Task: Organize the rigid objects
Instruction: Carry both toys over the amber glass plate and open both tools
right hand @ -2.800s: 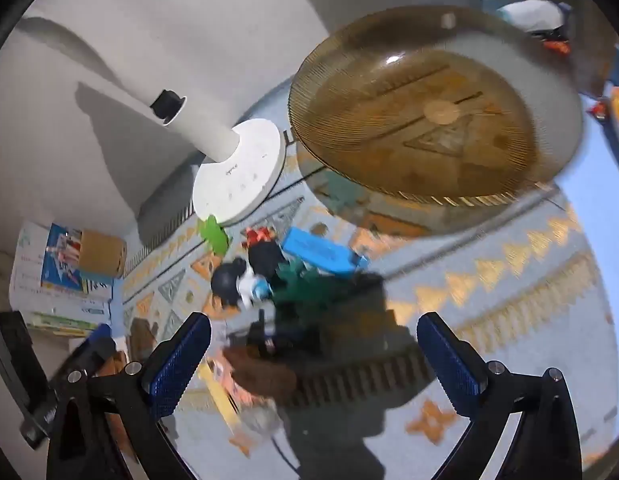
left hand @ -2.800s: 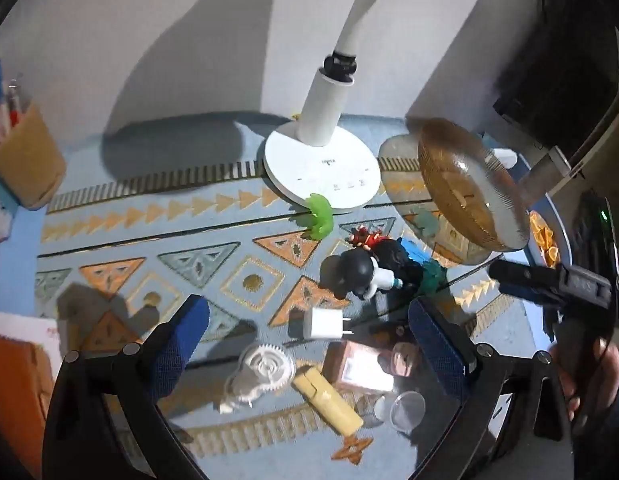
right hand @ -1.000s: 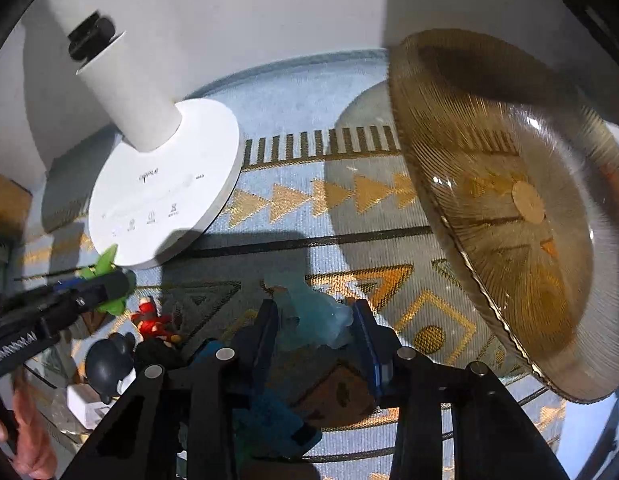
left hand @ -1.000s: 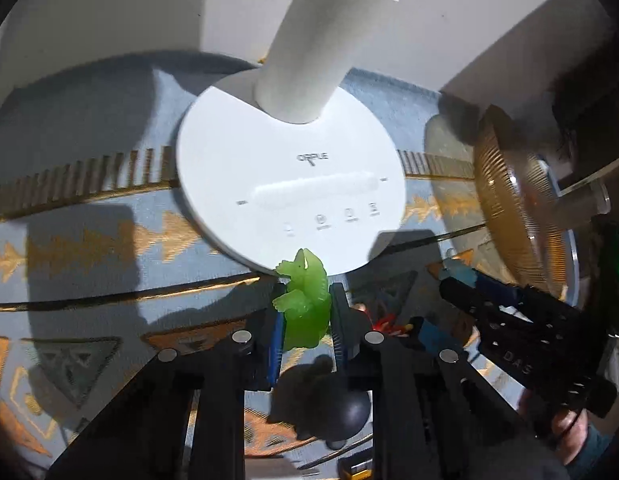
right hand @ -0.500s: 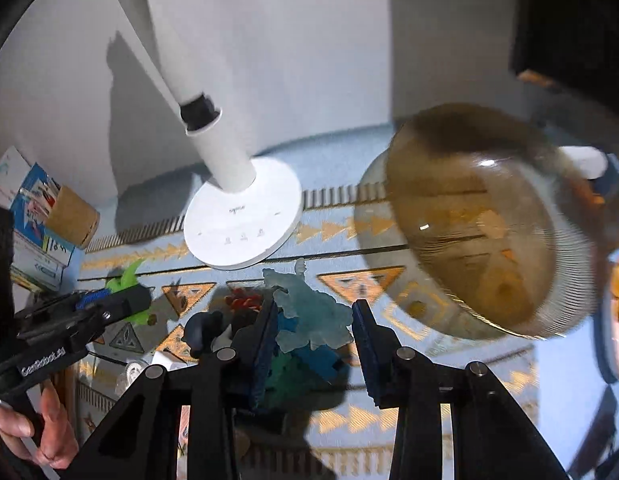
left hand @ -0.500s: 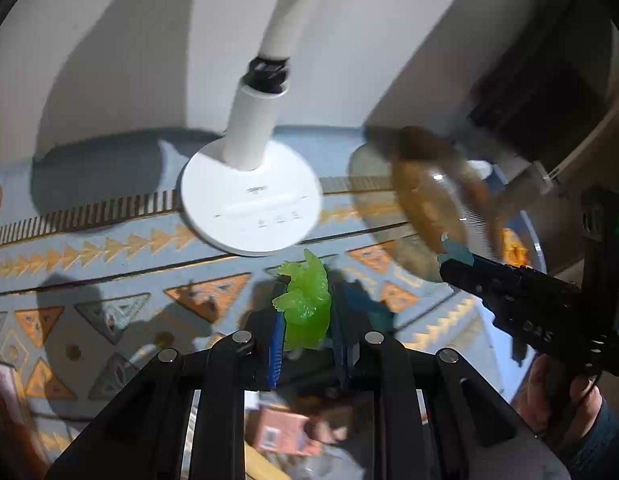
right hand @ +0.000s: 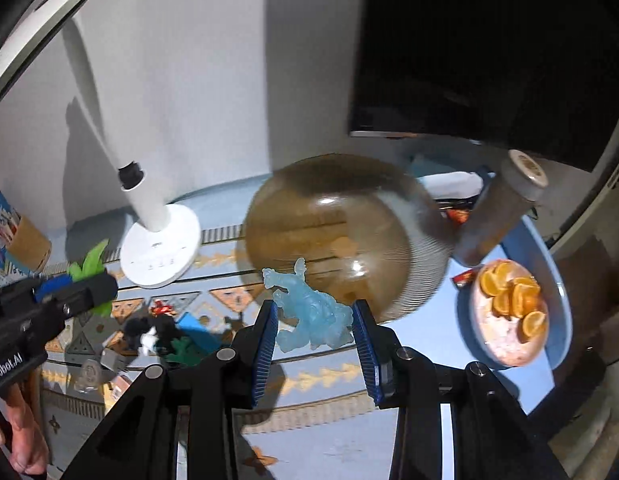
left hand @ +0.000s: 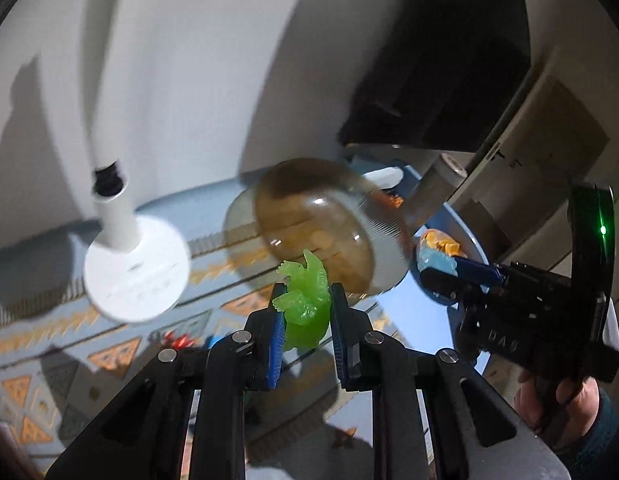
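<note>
My left gripper (left hand: 305,300) is shut on a translucent green toy figure (left hand: 305,304) and holds it up in the air in front of the amber glass dish (left hand: 317,236). My right gripper (right hand: 314,318) is shut on a pale blue translucent toy figure (right hand: 313,316), also lifted, in front of the same amber dish (right hand: 337,240). The right gripper with the blue figure shows in the left wrist view (left hand: 437,264); the left gripper with the green figure shows in the right wrist view (right hand: 89,268). A pile of small toys (right hand: 161,332) lies on the patterned mat.
A white lamp base (right hand: 161,248) stands at the left of the mat (right hand: 317,376). A grey cylinder (right hand: 497,208) leans behind the dish. A blue plate (right hand: 557,280) at the right holds a bowl of orange slices (right hand: 509,312). A dark monitor (right hand: 469,40) hangs above.
Both grippers have risen and swung right with their figures, from over the toy pile toward the amber dish. The lamp base has slid left in both views.
</note>
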